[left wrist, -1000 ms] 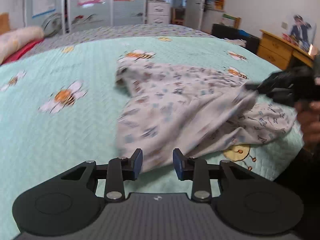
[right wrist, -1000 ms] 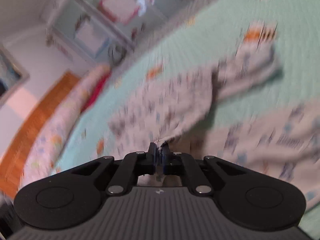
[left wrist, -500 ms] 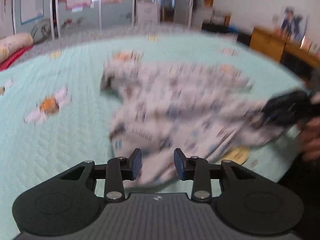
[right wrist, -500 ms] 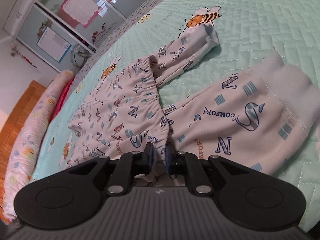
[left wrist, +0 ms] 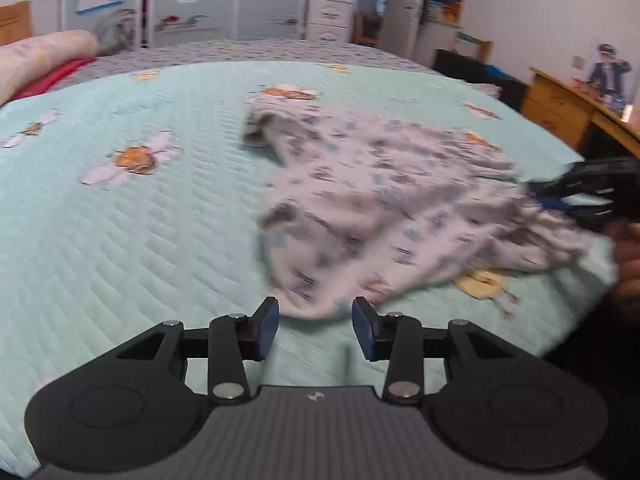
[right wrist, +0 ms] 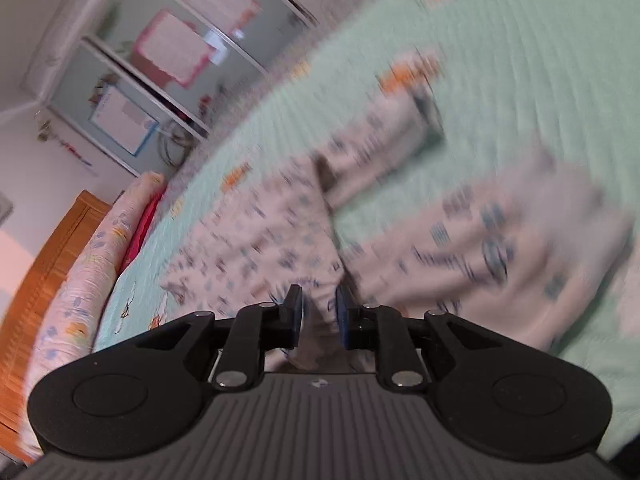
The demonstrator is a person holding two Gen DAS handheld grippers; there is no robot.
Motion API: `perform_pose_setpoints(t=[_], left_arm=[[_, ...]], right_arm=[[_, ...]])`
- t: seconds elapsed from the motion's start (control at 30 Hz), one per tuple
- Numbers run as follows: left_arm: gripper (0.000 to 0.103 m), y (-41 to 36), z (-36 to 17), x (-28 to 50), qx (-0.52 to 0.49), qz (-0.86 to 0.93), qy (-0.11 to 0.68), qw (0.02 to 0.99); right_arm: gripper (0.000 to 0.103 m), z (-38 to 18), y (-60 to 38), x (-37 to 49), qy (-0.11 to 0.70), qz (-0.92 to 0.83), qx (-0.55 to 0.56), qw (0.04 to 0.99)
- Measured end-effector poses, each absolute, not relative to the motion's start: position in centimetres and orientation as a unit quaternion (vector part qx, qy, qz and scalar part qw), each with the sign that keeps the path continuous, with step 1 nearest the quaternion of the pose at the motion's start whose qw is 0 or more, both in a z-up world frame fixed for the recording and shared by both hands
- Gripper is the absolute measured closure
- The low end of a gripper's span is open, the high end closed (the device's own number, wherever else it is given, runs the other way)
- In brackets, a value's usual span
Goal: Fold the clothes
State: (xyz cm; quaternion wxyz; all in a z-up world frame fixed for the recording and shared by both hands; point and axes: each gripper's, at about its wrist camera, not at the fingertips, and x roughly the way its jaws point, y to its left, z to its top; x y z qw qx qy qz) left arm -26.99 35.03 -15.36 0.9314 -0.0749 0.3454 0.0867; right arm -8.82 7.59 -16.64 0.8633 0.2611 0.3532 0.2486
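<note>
Your left gripper (left wrist: 315, 322) hovers with fingers spread wide, the blurred printed pants (left wrist: 384, 204) lying just past them at 12 o'clock on the green bedspread (left wrist: 120, 240). Your right gripper (right wrist: 319, 316) has its fingers parted, cloth between them but unclamped.

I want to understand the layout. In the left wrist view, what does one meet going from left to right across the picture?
Pink pillow → bee print on the bedspread → printed pants → right gripper → wooden desk.
</note>
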Motion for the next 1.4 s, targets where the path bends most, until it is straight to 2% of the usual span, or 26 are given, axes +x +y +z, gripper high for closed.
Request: perform_pose_setpoints(t=[0.17,0.23,0.33,0.37,0.4,0.5,0.7,0.83,0.9,1.13,1.17,1.2,1.27,1.4], left_arm=[[0.060,36.6,-16.7,-25.8,-0.084,0.077,0.348,0.931],[0.060,37.3,-17.2,-25.7,-0.116,0.057,0.341,0.931],[0.063,38.0,-17.3,-26.0,-0.170,0.031,0.327,0.929],[0.085,38.0,-17.1,-26.3,-0.187,0.025,0.323,0.928],[0.098,38.1,-16.9,-26.5,-0.204,0.019,0.318,0.925],[0.098,38.2,-16.3,-27.2,-0.255,0.001,0.305,0.918],[0.097,38.5,-15.0,-28.5,-0.353,-0.034,0.276,0.893],[0.095,41.2,-21.4,-28.6,-0.488,-0.026,0.319,0.812],[0.095,41.9,-22.3,-28.8,-0.517,-0.032,0.319,0.794],[0.092,40.6,-20.9,-29.0,-0.435,-0.036,0.317,0.842],[0.092,40.4,-20.8,-29.0,-0.423,-0.037,0.317,0.848],[0.092,40.1,-20.6,-29.0,-0.411,-0.038,0.318,0.854],[0.092,39.7,-20.5,-29.1,-0.393,-0.039,0.320,0.861],[0.092,40.0,-20.7,-29.6,-0.391,-0.040,0.319,0.862]], right_arm=[[0.066,-11.0,11.5,-12.7,0.270,0.297,0.152,0.903],[0.062,-10.0,13.6,-13.4,0.272,0.340,0.135,0.890],[0.061,-9.8,17.6,-13.7,0.290,0.391,0.113,0.866],[0.061,-9.8,19.0,-13.6,0.297,0.398,0.105,0.862],[0.061,-9.8,20.4,-13.5,0.303,0.402,0.097,0.858],[0.061,-9.6,24.8,-12.2,0.343,0.404,0.063,0.846],[0.061,-7.7,31.3,-11.0,0.360,0.428,-0.014,0.829],[0.061,-9.3,34.9,-10.5,0.417,0.416,-0.068,0.805],[0.061,-10.1,36.2,-11.3,0.427,0.412,-0.099,0.799],[0.062,-14.4,40.3,-13.8,0.422,0.398,-0.237,0.780],[0.069,-15.3,40.9,-13.5,0.428,0.390,-0.245,0.778],[0.078,-15.8,41.4,-12.7,0.431,0.383,-0.240,0.781],[0.079,-16.2,42.0,-10.9,0.436,0.372,-0.210,0.792],[0.077,-13.3,39.6,-8.2,0.438,0.376,-0.043,0.815]])
